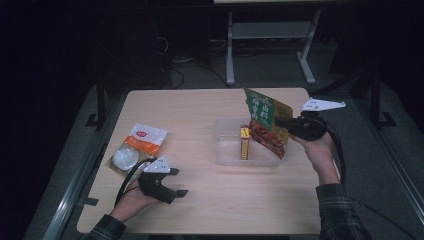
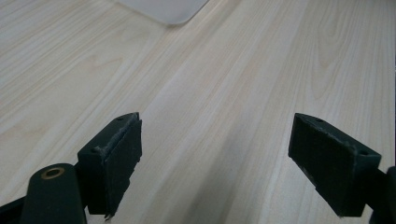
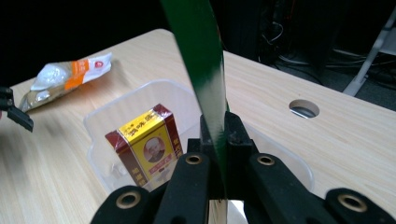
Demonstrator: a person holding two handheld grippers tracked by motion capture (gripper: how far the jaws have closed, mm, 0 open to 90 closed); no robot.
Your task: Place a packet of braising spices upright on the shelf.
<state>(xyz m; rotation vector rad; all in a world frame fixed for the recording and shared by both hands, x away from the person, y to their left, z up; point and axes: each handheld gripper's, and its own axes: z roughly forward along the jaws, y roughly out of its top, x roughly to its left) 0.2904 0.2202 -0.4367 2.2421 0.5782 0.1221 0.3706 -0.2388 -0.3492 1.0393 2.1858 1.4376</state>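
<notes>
My right gripper is shut on the edge of a green snack bag, holding it upright over the right end of a clear plastic tub. In the right gripper view the bag rises edge-on from between the jaws of the right gripper. A red and yellow box stands inside the tub, where the box shows a printed portrait. My left gripper rests open near the table's front left, its pads wide apart over bare wood.
A white and orange food packet lies at the table's left, just behind the left gripper, and shows far off as a packet. A cable hole sits in the tabletop. Table legs and cables stand on the dark floor beyond.
</notes>
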